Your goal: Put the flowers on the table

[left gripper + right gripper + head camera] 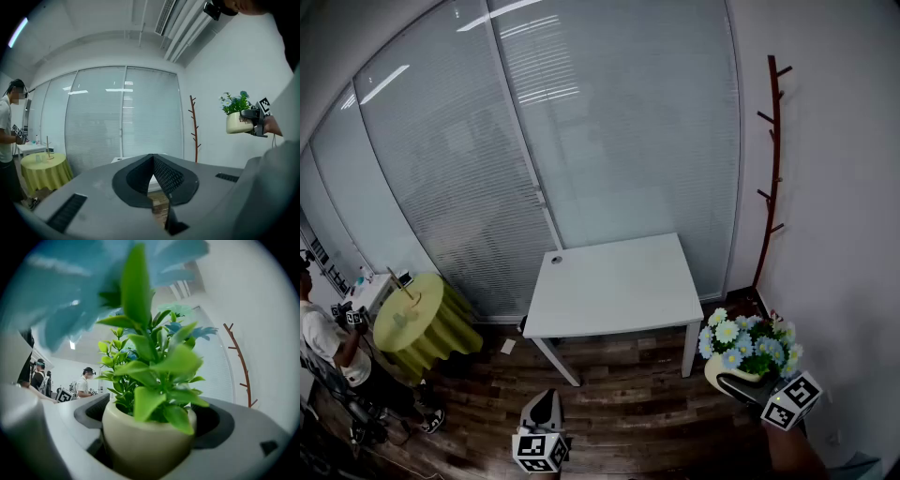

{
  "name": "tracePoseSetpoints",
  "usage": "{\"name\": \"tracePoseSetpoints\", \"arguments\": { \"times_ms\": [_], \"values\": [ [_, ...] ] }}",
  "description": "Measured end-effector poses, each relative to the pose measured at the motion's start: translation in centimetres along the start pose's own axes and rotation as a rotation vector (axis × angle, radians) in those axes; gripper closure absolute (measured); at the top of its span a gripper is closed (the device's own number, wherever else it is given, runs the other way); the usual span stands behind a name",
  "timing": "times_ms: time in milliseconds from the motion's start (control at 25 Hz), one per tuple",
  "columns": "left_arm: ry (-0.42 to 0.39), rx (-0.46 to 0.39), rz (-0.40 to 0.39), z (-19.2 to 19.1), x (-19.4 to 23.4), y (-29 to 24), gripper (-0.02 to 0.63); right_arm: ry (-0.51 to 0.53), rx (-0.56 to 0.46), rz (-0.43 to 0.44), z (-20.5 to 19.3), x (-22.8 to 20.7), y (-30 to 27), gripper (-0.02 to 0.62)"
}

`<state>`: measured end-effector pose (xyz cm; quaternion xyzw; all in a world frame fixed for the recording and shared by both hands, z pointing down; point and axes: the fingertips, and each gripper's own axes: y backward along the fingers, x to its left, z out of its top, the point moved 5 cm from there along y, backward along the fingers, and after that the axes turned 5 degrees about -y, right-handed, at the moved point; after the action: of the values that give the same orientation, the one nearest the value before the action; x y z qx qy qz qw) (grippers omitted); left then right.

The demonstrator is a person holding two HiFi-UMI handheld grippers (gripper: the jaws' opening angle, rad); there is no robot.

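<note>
Nearest, the left hand-held gripper (545, 401) hangs low and empty, its jaws together at the tips, likely just out of the way. The right hand-held gripper (748, 382) has its jaws spread wide around the cream pot (140, 441), clamping its sides so the flowers (748, 339) ride upright. Pot and flowers are in the air off the near right corner of the white table (609, 286), which lies beyond.
</note>
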<state>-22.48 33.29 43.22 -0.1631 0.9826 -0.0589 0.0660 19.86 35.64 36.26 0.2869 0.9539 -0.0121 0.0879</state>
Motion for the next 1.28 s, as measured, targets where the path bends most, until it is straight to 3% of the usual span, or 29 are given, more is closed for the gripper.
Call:
{"name": "tracePoseSetpoints", "arguments": {
  "times_ms": [320, 680, 880, 1080, 1280],
  "values": [
    [-0.034, -0.005, -0.035, -0.6, -3.2, 0.4, 0.601, 0.003, 0.002, 0.024, -0.8, -0.5, 1.6, 0.052],
    [-0.038, -0.009, 0.001, 0.5, -5.1, 0.6, 0.601, -0.045, -0.012, 0.059, -1.1, -2.9, 2.6, 0.052],
    [-0.023, 0.011, 0.020, 0.0, -7.0, 0.1, 0.601, 0.003, -0.001, 0.079, -0.7, -4.2, 1.9, 0.052],
    [-0.058, 0.016, 0.016, 0.1, -9.2, -0.3, 0.601, -0.015, -0.008, 0.112, -0.6, -5.8, 1.4, 0.052],
    [-0.074, 0.027, 0.017, -0.2, -8.6, -0.8, 0.601, -0.044, -0.032, 0.115, -0.8, -6.4, 1.2, 0.052]
  ]
}}
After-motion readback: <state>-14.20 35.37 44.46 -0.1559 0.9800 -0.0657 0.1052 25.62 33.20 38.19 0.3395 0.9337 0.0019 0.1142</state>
